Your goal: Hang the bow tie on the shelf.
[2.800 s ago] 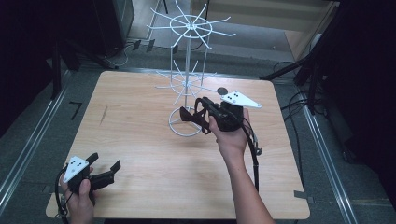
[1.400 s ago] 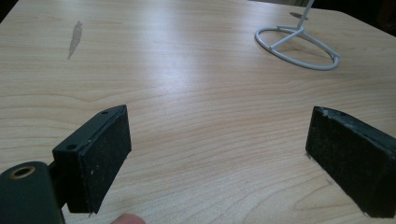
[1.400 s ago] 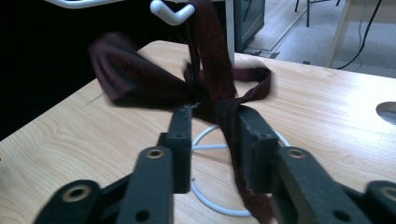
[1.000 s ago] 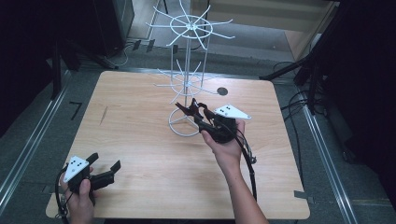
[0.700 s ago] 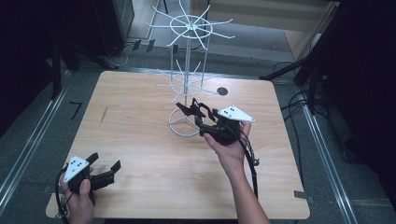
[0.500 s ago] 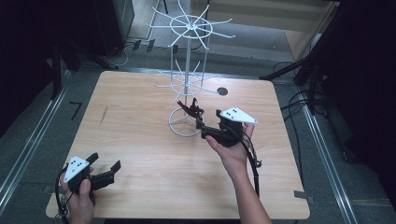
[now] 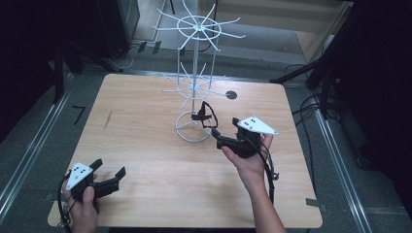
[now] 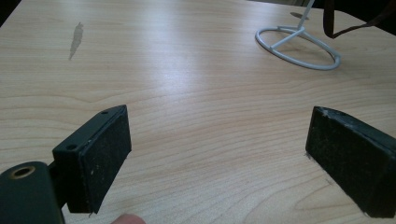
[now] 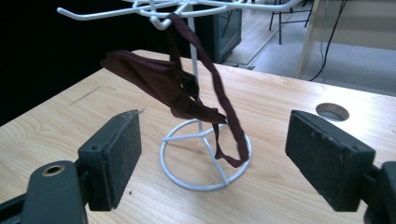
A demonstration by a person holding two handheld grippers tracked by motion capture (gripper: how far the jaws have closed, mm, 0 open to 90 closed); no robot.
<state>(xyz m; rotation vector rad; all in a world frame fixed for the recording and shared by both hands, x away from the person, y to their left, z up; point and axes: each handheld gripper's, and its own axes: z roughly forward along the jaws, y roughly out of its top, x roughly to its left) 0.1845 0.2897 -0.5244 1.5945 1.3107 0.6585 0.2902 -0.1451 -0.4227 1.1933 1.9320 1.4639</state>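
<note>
From the high view we note a dark strap (image 7: 204,115) on the white wire rack (image 7: 194,87), table (image 7: 145,160) centre. The right gripper view shows it hooked on a lower arm. Right gripper (image 7: 219,138), at 4 o'clock of the rack, stands wide; left gripper (image 7: 108,174), at 7 o'clock, likewise.

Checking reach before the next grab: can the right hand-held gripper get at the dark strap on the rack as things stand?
Probably yes. The right hand-held gripper is open and faces the dark strap, which hangs free from a hook of the white wire rack. Nothing lies between them; the rack's pole stands close behind.
</note>
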